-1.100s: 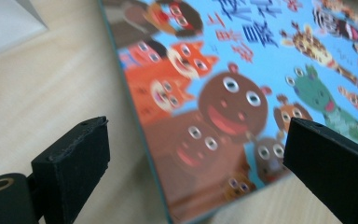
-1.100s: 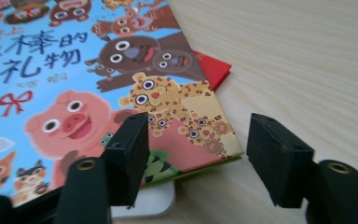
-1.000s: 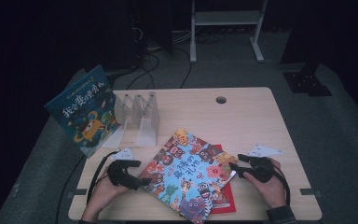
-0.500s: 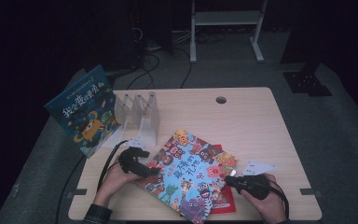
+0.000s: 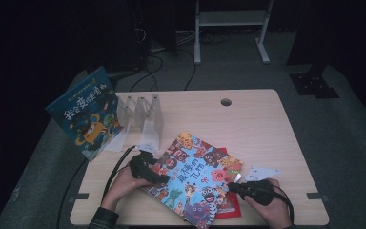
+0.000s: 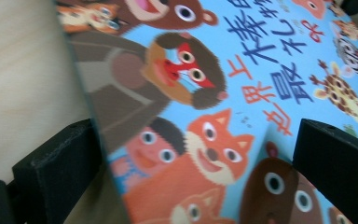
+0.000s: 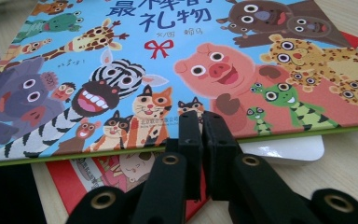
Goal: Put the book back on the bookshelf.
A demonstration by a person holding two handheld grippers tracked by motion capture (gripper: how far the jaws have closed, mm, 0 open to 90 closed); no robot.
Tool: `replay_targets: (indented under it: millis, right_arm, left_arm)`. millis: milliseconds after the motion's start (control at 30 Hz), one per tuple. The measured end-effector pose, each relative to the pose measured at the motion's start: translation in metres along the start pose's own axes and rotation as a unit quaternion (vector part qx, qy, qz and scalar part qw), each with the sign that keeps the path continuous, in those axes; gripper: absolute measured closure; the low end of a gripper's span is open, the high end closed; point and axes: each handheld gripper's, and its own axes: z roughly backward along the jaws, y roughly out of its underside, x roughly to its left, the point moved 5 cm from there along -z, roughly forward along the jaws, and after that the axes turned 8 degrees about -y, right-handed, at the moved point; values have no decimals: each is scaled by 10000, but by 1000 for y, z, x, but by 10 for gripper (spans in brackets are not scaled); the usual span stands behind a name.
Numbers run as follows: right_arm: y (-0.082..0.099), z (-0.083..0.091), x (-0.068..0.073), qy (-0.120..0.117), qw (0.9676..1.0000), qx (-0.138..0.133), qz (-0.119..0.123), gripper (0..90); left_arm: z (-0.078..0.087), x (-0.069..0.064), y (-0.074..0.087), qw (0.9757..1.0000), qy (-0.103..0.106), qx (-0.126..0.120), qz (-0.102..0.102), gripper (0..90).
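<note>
Picture book (image 5: 198, 179) lies diagonal betw. my tools: left tool (image 6: 191, 154) spread astride its left edge, right tool (image 7: 201, 140) pressed together at bottom edge.

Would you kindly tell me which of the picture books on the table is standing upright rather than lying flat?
The dark-blue picture book with the yellow monster, propped at the table's left edge; the light-blue animal picture book and the red book beneath it lie flat.

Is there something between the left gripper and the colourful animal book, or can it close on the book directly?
Nothing visible is in the way. The left gripper is open, and the edge of the animal book already lies between its two jaws, one jaw above the cover and one beside the bare table.
</note>
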Motion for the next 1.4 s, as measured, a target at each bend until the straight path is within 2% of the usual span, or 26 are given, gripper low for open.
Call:
replay_targets:
  millis: [133, 267, 400, 533, 633, 733, 833, 933, 1033, 1067, 1167, 1267, 1333, 1400]
  right_arm:
    - [0, 0, 1, 8, 10000, 6, 3, 881]
    - [0, -2, 2, -9, 10000, -2, -12, 882]
    - [-3, -5, 3, -27, 10000, 7, -25, 882]
    - [-6, -9, 2, -62, 10000, 27, -11, 882]
    - [-8, -11, 3, -59, 10000, 51, 6, 882]
    - [-9, -13, 3, -44, 10000, 63, 25, 882]
    - [-10, -14, 3, -39, 10000, 60, 45, 882]
    - [-12, -18, 5, -27, 10000, 64, 67, 883]
    - [-15, -21, 6, -21, 9999, 84, 106, 883]
    - [-16, -23, 7, -13, 9999, 94, 126, 883]
    - [-18, -26, 8, -23, 9998, 101, 160, 884]
    - [-20, -29, 9, -31, 9998, 103, 165, 885]
    - [-23, -33, 10, -19, 9996, 130, 243, 886]
    - [-25, -37, 11, -19, 9996, 128, 249, 886]
  left_arm:
    - [0, -1, 0, 9999, 8, 108, 79, 5]
    - [2, -1, -3, 9994, -139, 237, 202, 22]
    - [8, 4, -5, 9991, -133, 163, 374, 68]
    - [16, 4, -10, 9990, -166, 154, 384, 74]
    - [26, 5, -17, 9993, -204, 30, 308, 98]
    - [37, 5, -27, 9991, -57, -229, 339, 123]
    - [47, 3, -38, 9991, -46, -310, 278, 131]
    - [56, 2, -49, 9993, -138, -304, 185, 157]
    - [62, 3, -56, 9993, -153, -310, 153, 213]
    - [71, 3, -64, 9992, -119, -378, 99, 243]
    - [82, 0, -74, 9985, -94, -542, -8, 317]
    - [89, -2, -80, 9981, -165, -581, -84, 378]
    - [95, -2, -86, 9981, -291, -518, -161, 407]
    - [100, -2, -90, 9979, -333, -528, -147, 442]
